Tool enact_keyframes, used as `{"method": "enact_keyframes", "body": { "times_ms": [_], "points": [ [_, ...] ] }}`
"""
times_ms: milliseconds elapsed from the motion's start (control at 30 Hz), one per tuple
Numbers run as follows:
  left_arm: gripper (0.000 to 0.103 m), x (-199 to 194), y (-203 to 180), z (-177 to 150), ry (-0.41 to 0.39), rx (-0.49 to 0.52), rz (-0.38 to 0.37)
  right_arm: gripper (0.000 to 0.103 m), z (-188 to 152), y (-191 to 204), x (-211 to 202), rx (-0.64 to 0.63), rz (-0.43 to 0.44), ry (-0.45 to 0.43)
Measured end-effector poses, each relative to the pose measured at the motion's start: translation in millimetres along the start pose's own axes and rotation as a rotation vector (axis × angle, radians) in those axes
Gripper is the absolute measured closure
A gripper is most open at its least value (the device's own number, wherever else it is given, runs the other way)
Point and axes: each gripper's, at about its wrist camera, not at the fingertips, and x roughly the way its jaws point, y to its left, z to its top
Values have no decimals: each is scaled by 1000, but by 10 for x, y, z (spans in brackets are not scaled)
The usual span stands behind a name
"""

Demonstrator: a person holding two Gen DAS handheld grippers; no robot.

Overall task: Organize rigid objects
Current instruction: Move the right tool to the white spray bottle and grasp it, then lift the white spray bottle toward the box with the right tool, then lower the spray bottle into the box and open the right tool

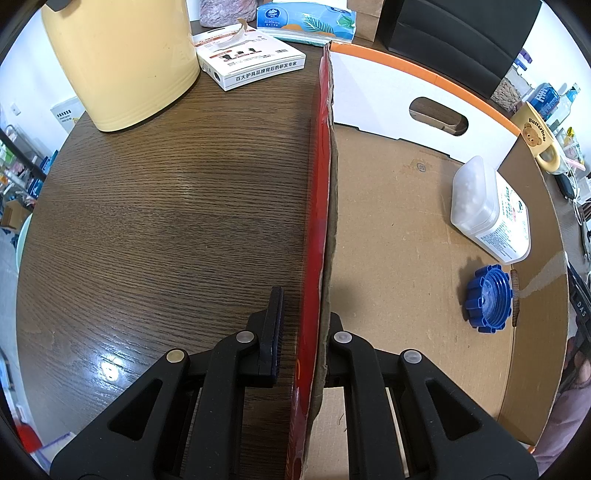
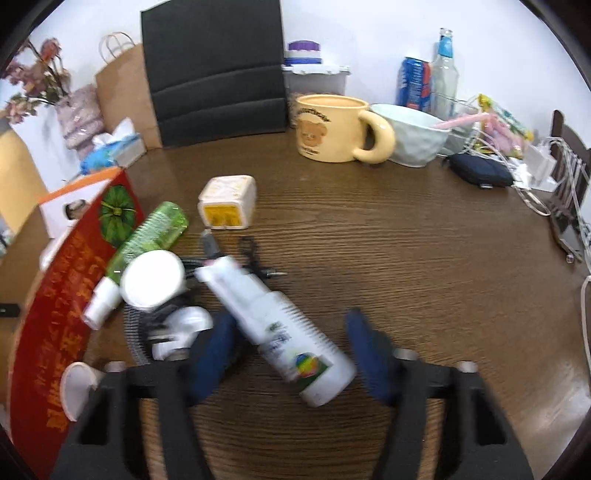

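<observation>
- Far ahead and to the left of the left gripper (image 1: 301,332) stands a cream-yellow jug (image 1: 122,62) on the dark wood table (image 1: 166,221), with a white printed carton (image 1: 251,59) just right of it and a blue tissue pack (image 1: 306,20) behind that.
- The left gripper is clenched on the side wall of a cardboard box (image 1: 388,240), red outside and brown inside: 1 finger sits outside the wall, the other inside.
- Right of that gripper, inside the box, a white lidded tub (image 1: 487,210) lies on its side near the far wall, and a blue ridged cap (image 1: 487,299) lies just in front of it, apart from the tub.
- In the right wrist view, the same box's red wall (image 2: 70,295) runs along the left of the right gripper (image 2: 291,347).
- Just ahead-left of that gripper lies a clutter: a green bottle (image 2: 155,232), a white round lid (image 2: 153,277) and smaller white pieces, too blurred to name.
- A white spray bottle (image 2: 280,328) lies slanted on the table between the right gripper's 2 blue-padded fingers (image 2: 212,350); the jaws are partway apart and whether the pads touch it is unclear.
- Further ahead sits a small white-and-yellow cube (image 2: 229,203).
- Far ahead-right stand a cream bear mug (image 2: 336,129) and a pale bowl (image 2: 410,134), touching.
</observation>
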Motion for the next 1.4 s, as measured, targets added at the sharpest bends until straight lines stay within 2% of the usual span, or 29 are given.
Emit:
{"method": "enact_keyframes", "body": {
  "times_ms": [33,100,167,300,600,900,1400],
  "points": [
    [96,0,0,0,0,0,0,54,-5,17,-5,-6,6,-3],
    [96,1,2,1,0,-1,-1,58,-14,46,-15,-13,17,-6],
    [96,0,-1,0,0,0,0,67,-23,71,-37,-15,23,-14],
    [96,1,-2,0,0,0,0,71,-41,107,-144,-12,21,-61],
    [96,0,-5,0,0,0,0,72,-81,204,-353,-14,-19,-165],
    [96,0,-7,0,0,0,0,72,-83,388,-605,4,61,-272],
    [96,3,-5,1,0,0,1,72,65,891,-880,-70,188,-344]
  ]
}}
